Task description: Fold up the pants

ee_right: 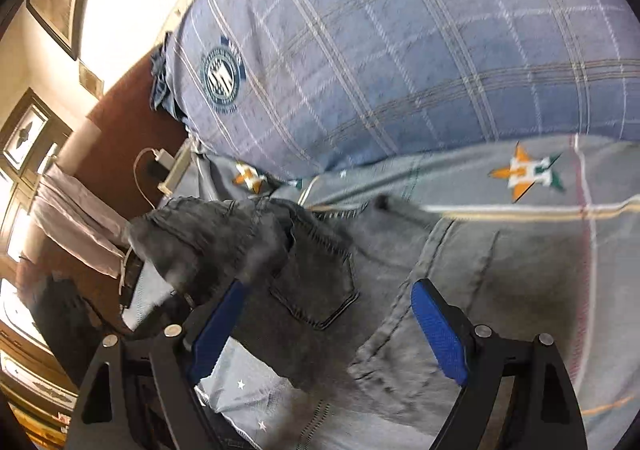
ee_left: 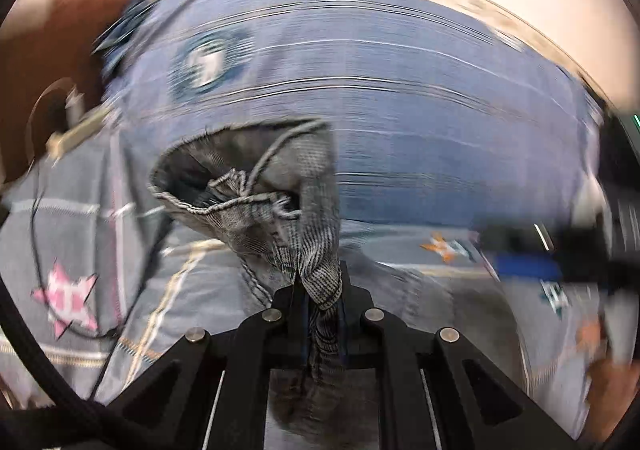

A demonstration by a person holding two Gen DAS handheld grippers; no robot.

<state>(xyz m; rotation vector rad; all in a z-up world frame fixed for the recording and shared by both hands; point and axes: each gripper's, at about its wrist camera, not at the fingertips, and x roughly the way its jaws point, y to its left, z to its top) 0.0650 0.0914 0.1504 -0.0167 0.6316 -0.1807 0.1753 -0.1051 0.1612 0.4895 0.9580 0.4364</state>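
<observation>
The grey denim pants (ee_right: 320,290) lie on a bed, back pocket up, with part of them folded over at the left. My left gripper (ee_left: 320,290) is shut on a bunched grey end of the pants (ee_left: 280,202), held up above the bedding; that view is motion-blurred. My right gripper (ee_right: 332,314) is open, its blue pads (ee_right: 438,334) on either side of the pocket area, just above the denim and holding nothing.
A blue plaid pillow (ee_right: 400,50) lies beyond the pants. The grey bedsheet (ee_right: 520,178) has star logos. A charger and cable (ee_right: 162,158) sit at the bed's left edge by a brown headboard (ee_right: 120,130). A black cable (ee_left: 24,330) hangs at left.
</observation>
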